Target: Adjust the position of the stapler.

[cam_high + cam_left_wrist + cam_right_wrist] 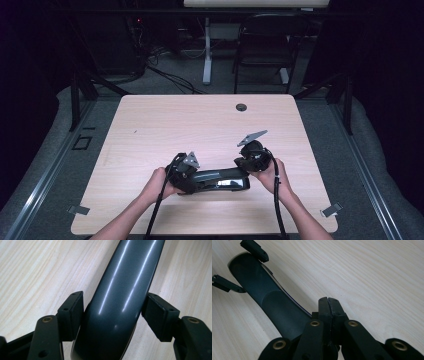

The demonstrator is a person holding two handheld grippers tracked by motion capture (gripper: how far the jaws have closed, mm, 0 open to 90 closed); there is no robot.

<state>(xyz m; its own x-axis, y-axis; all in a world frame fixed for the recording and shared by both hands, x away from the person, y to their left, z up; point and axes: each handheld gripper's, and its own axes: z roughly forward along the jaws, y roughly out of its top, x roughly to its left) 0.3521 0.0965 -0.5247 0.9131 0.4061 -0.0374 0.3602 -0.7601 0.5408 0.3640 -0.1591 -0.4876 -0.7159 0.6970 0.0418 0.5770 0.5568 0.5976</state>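
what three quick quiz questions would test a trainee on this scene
1. True or false: the right gripper has its jaws closed together.
2. What lies between the jaws of the left gripper?
A. a coiled cable
B. a dark glossy case
C. a wooden block
3. What does the case rest on?

Key
1. True. In the right gripper view the two pads meet with no gap, beside the case's near end.
2. B. The dark glossy case runs between the pads; the right pad stands slightly off it, and the left one looks at most just touching.
3. The light wooden table.
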